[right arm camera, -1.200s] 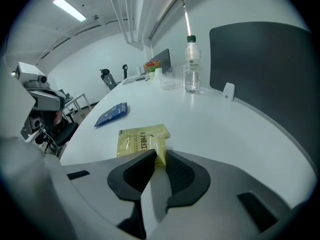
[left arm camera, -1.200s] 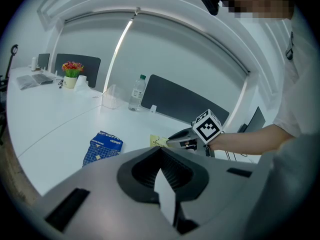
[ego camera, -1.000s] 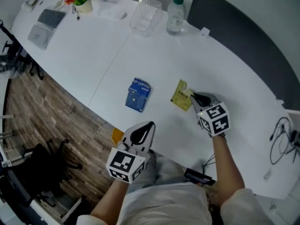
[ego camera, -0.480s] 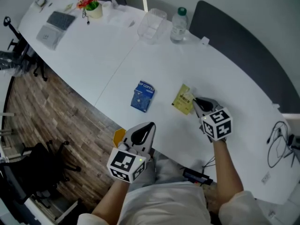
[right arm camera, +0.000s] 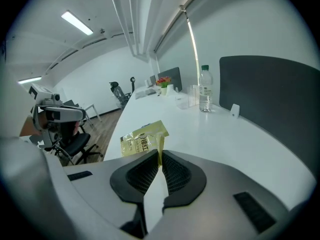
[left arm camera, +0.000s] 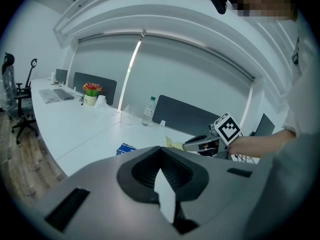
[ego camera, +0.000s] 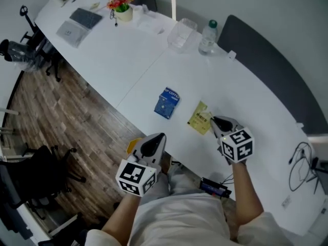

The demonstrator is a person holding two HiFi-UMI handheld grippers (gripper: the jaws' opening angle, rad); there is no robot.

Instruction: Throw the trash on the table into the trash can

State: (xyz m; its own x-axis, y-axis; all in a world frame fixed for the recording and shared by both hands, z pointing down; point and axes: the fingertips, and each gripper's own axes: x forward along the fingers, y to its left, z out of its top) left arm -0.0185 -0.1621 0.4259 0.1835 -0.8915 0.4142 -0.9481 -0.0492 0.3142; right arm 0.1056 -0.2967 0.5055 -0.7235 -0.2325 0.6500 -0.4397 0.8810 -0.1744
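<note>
Right gripper view, right gripper (right arm camera: 160, 156) pinching edge of yellow sachet (right arm camera: 141, 140) with red Chinese lettering, left gripper (left arm camera: 161, 159) pressed together, empty, blue packet (ego camera: 167, 102) marked COFFEE on white table (ego camera: 128, 60)

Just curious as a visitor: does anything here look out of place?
Two stray wrappers: a blue coffee packet lies flat on the white table, and a yellow foil sachet is pinched in the right gripper. Nothing spilled.

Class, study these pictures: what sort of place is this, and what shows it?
Most likely an office or meeting room: a long white table carrying a laptop, a dark divider panel along its far edge, and wheeled office chairs on the wood floor.
</note>
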